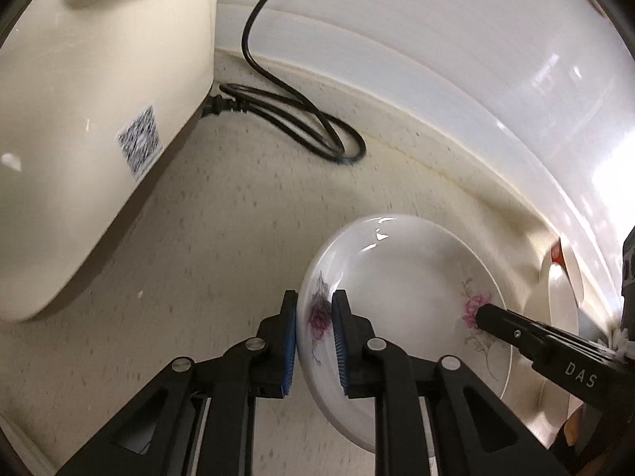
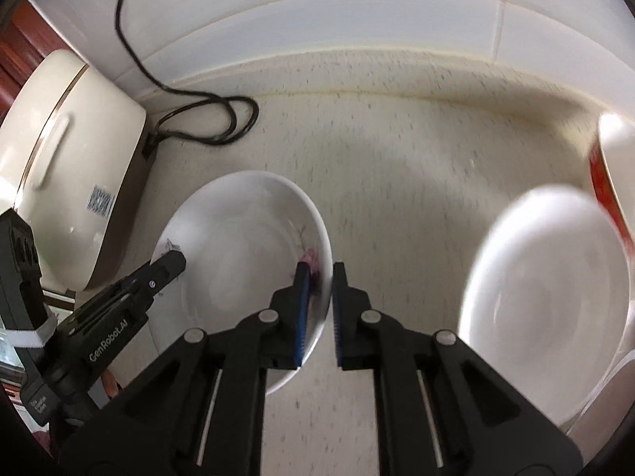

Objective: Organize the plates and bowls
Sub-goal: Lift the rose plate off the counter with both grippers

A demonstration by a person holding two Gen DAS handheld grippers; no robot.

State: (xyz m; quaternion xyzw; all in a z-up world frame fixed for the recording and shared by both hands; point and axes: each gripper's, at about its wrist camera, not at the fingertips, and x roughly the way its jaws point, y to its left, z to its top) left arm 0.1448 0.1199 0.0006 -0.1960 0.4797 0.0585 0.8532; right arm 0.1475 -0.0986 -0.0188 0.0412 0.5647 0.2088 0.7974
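A white deep plate with pink flowers (image 1: 401, 297) is held over the speckled counter (image 1: 206, 246) by both grippers. My left gripper (image 1: 315, 341) is shut on its left rim, one blue pad inside and one outside. My right gripper (image 2: 319, 313) is shut on the opposite rim of the same plate (image 2: 242, 238). The right gripper also shows in the left wrist view (image 1: 488, 315), and the left gripper in the right wrist view (image 2: 172, 263). A plain white plate (image 2: 543, 277) lies to the right, with a red-and-white bowl (image 2: 611, 174) behind it.
A cream rice cooker (image 1: 79, 119) stands on the left, also in the right wrist view (image 2: 75, 166). Its black power cord (image 1: 301, 119) lies coiled by the white tiled wall (image 1: 436, 39). The counter edge runs along that wall.
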